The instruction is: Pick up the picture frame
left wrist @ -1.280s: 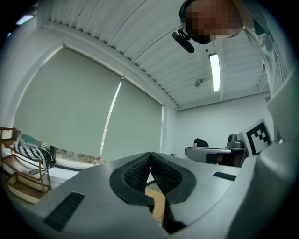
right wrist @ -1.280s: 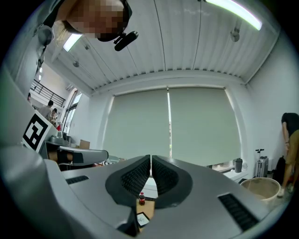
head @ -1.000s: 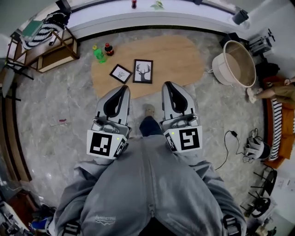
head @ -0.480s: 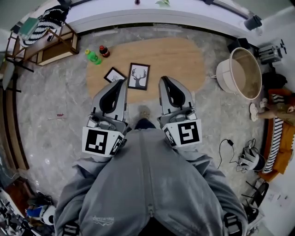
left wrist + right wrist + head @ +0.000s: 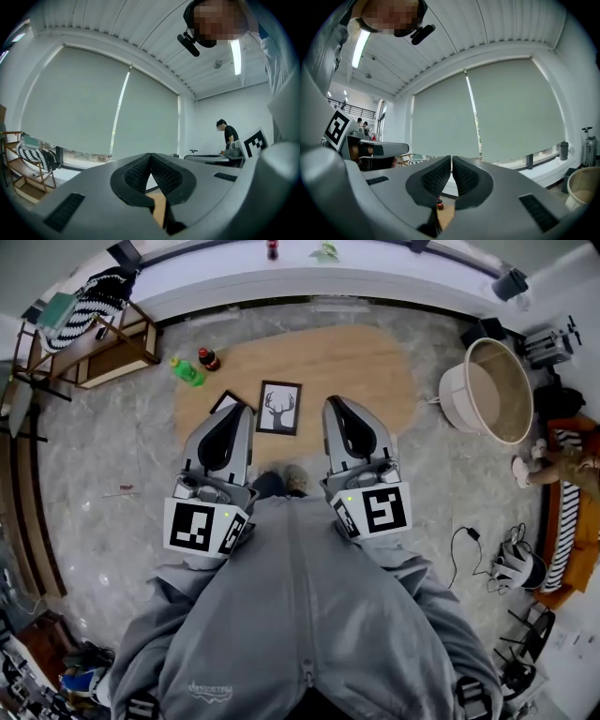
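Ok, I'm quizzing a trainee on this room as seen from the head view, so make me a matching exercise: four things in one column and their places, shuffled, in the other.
Things:
1 deer picture frame
2 green bottle
3 beige tub
4 striped cloth

Places:
A on the wooden shelf, far left
B on the oval wooden surface, next to a smaller frame
C on the floor at the right
D beside the red-capped bottle

Pairs: 1-B, 2-D, 3-C, 4-A

The picture frame (image 5: 279, 408) lies on a mat (image 5: 361, 362), right of bottles (image 5: 187, 372).
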`<state>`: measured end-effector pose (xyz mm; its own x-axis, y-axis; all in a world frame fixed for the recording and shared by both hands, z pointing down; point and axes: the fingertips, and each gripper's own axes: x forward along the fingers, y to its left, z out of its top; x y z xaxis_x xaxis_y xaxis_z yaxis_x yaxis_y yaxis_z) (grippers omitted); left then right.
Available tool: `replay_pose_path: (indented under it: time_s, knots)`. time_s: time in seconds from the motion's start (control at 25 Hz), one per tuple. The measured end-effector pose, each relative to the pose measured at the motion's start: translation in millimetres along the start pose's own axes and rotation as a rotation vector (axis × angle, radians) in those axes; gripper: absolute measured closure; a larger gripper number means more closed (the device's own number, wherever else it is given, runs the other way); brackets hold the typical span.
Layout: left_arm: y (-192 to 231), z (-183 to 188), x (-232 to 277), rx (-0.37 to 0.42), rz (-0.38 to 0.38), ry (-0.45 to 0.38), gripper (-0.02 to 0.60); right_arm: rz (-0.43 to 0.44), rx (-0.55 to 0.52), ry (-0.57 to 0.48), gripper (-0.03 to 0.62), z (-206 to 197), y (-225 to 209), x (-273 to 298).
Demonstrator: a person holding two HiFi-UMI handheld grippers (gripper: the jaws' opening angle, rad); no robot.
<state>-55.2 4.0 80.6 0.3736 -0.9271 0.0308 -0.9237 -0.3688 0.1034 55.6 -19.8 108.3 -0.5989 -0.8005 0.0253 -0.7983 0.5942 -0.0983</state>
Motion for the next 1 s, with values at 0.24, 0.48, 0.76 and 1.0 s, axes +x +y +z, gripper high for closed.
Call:
replay_pose_path:
  time_s: [0.24, 0.48, 0.76, 1.0]
  knots:
    - [4, 6, 21, 0.023, -0.046, 0.031, 0.563, -0.033, 0.011, -0.011, 0.56, 8, -8, 13]
    - [20, 2, 47, 0.053, -0.065, 0.054, 0.563, -0.081, 0.031, 0.02, 0.56, 2, -21, 36]
    - [48, -30, 84, 0.022, -0.102, 0.072, 0.563, -0.116, 0.031, 0.075, 0.56, -33, -44, 76]
    - [72, -74, 101, 0.008, -0.124, 0.101, 0.563, -0.116, 0.028, 0.131, 0.56, -78, -54, 100]
